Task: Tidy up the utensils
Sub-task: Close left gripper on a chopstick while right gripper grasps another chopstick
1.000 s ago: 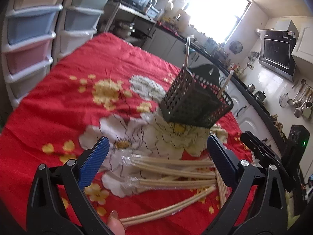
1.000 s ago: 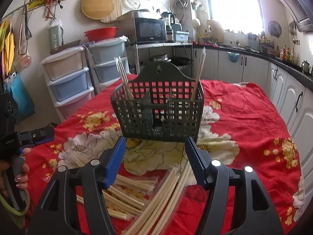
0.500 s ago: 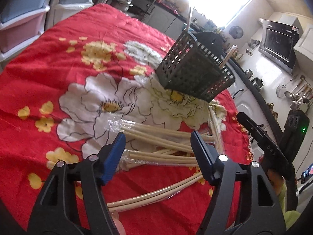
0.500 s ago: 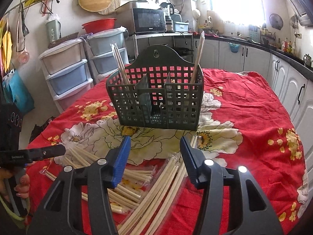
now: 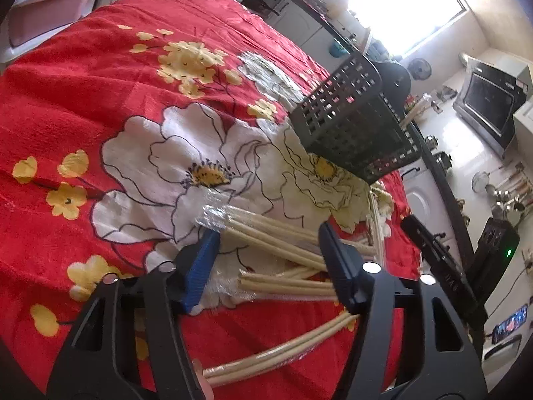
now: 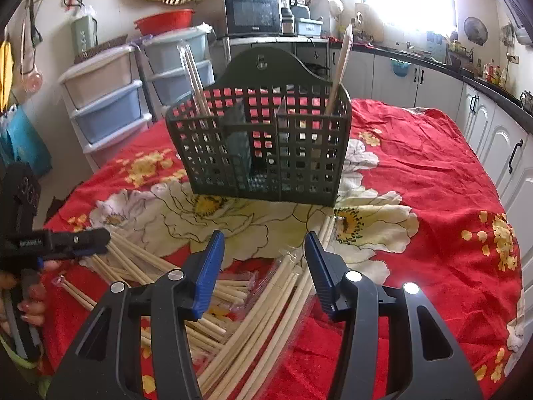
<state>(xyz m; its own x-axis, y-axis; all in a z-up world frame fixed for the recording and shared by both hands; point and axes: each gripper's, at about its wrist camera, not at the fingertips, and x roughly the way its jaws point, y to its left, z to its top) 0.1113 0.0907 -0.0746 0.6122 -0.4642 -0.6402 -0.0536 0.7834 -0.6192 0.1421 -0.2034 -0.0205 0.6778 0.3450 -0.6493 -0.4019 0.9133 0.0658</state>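
Note:
Several pairs of pale chopsticks in clear wrappers [image 5: 276, 236] lie scattered on the red floral tablecloth [image 5: 100, 76]; they also show in the right wrist view [image 6: 266, 303]. A dark green slotted utensil basket [image 6: 263, 143] stands behind them, with wrapped chopsticks upright in its left and right compartments; it also shows in the left wrist view [image 5: 356, 126]. My left gripper [image 5: 269, 236] is open, low over the wrapped pairs, with chopsticks between its jaws. My right gripper [image 6: 263, 250] is open and empty above the chopstick pile in front of the basket.
Plastic drawer units [image 6: 106, 100] stand left of the table. A microwave [image 6: 253, 13] sits on a shelf behind. White kitchen cabinets [image 6: 493, 123] run along the right. The other gripper shows at each view's side: the right one [image 5: 443, 266] and the left one [image 6: 60, 240].
My left gripper has dropped lower and moved forward onto the wrapped chopsticks, its jaws narrowing somewhat. My right gripper has edged forward and lower toward the pile and basket.

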